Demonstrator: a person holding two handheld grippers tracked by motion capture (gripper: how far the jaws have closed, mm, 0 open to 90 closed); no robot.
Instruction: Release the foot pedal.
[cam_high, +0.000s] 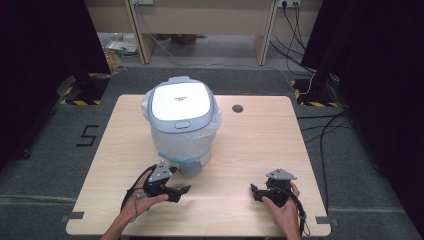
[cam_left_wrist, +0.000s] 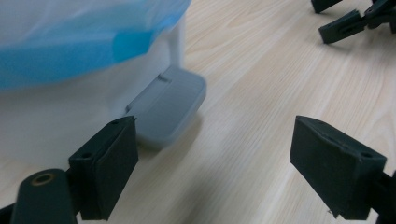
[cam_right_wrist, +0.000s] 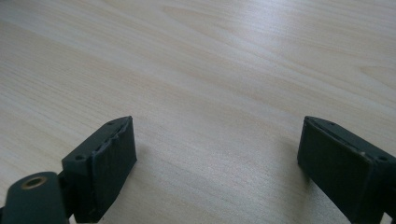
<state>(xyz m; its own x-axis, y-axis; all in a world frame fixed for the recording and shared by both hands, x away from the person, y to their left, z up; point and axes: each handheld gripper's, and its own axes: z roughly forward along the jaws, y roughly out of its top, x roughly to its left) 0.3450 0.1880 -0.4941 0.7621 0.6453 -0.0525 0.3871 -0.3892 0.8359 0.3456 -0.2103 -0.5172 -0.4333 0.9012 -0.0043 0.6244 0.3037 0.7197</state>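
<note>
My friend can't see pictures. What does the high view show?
A small white pedal bin with a closed lid and a plastic bag liner stands on a light wooden table. Near the front edge, a person holds the left hand-held gripper by the bin's grey pedal and the right hand-held gripper further right, both open.

The right gripper (cam_right_wrist: 217, 163) holds its two black, blocky jaws spread wide apart. Between and beyond them lies the pale, wood-grained tabletop (cam_right_wrist: 224, 70), with nothing held between the jaws.
</note>
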